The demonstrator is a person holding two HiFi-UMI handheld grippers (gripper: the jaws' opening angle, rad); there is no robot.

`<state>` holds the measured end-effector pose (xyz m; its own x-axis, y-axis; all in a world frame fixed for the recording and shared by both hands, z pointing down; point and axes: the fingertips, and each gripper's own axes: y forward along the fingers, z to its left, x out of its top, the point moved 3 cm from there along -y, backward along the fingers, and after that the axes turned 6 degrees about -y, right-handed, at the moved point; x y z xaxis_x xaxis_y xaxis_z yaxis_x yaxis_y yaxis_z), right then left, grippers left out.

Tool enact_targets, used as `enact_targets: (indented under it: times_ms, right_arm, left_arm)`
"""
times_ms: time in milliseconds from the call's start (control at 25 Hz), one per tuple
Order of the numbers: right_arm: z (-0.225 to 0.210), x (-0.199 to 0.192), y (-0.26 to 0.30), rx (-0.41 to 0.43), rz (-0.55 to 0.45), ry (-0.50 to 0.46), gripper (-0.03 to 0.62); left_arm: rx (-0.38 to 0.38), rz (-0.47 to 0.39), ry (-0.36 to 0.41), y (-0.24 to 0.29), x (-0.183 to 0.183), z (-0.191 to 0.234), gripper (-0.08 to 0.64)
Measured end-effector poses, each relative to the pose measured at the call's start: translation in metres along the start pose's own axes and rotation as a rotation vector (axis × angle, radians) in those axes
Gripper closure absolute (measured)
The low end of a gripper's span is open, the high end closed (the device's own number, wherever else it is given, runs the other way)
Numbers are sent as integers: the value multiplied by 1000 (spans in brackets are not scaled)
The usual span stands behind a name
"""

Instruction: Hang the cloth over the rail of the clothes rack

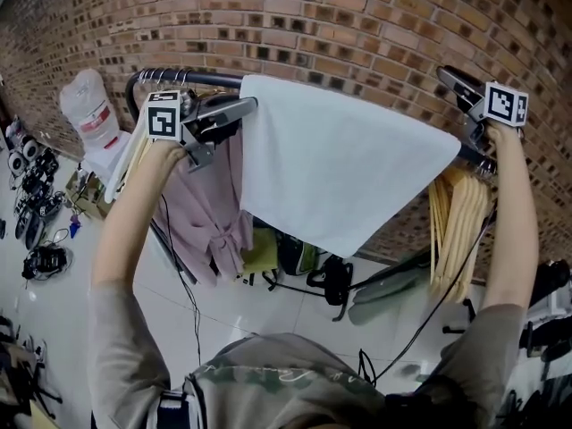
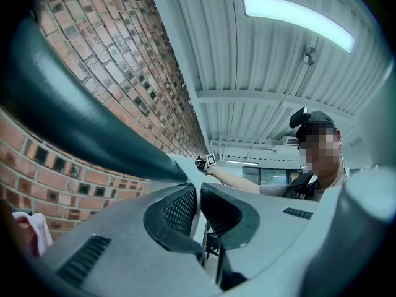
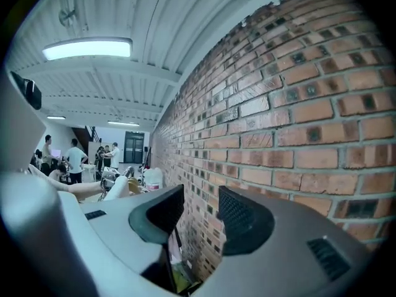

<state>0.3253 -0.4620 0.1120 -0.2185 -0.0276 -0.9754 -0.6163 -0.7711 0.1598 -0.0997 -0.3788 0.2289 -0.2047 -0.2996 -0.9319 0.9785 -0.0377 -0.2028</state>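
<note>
On dark tubular rail: smooth white cloth.

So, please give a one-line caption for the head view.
White cloth draped over the rail; left tongs pinch its corner, right tongs open.

A ceiling strip lamp gives bright, even light, while fisheye distortion bends edges and darkens corners.

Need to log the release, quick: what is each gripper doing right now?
Left gripper: tongs shut on the white cloth edge.
Right gripper: tongs open, empty.
</note>
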Motion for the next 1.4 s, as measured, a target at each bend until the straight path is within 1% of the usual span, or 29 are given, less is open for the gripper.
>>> enact_targets:
  times_ms: [200,240,360,480,560,640,720,800,920,1000,1120,1200,1400]
  right_arm:
    - [17,23,-19,-18,-95,-86,417]
    - [22,28,-24,-24,-118,-86,417]
    - [43,42,-42,-2,-194,-32,419]
    - [72,53,-69,18,-269,-16,419]
    - [94,55,-88,29,-333,-6,419]
    - [117,50,-101,52,-364,4,419]
    - [140,37,-106,86,-351,-4,419]
    - [162,21,-110,116,-318,-26,419]
    - [180,-10,-119,112,-280,-39,419]
    - [181,-34,-124,93,-270,-12,419]
    - [174,-76,-126,59,-237,55,419]
    - [172,-99,-121,41,-213,76,419]
    - [169,-133,-111,13,-160,99,419]
  left_arm:
    - [-3,37,14,4,0,-2,540]
    - [0,43,17,3,0,-2,540]
    - [12,46,21,0,2,-3,540]
    - [27,51,32,-1,2,-4,540]
    - [41,61,47,1,2,-5,540]
    - [56,74,68,1,1,-5,540]
    - [59,75,71,0,1,-6,540]
    - [51,70,65,1,2,-7,540]
    - [48,68,67,2,2,-11,540]
    - [55,71,71,0,2,-11,540]
    - [59,75,74,2,1,-10,540]
    - [57,68,71,2,0,-10,540]
    - [71,65,53,2,-4,-8,540]
